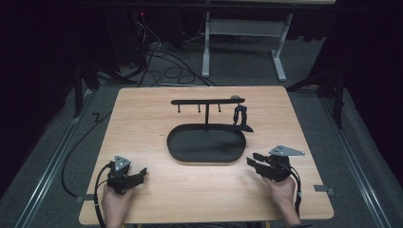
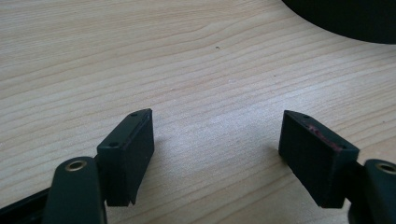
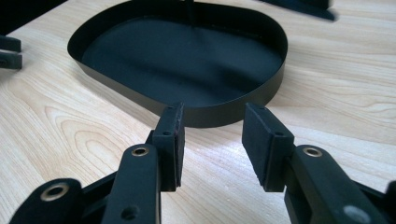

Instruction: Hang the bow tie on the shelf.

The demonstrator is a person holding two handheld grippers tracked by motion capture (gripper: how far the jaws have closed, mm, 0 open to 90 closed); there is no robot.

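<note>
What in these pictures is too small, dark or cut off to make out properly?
- High view: the small dark thing hanging at the stand's right end is too small and dark to identify.
- Left gripper view: the black tray is cut off by the top edge.
- Right gripper view: the stand's post is cut off by the top edge.

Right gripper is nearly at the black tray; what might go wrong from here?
1. The right gripper points at the tray wall with its jaws open; pushing on may shove the light-looking tray instead of gripping it.
2. The tray carries a tall hook stand; lifting by one rim could tip it.
3. The left gripper rests open, apart from the tray, bracing nothing.
</note>
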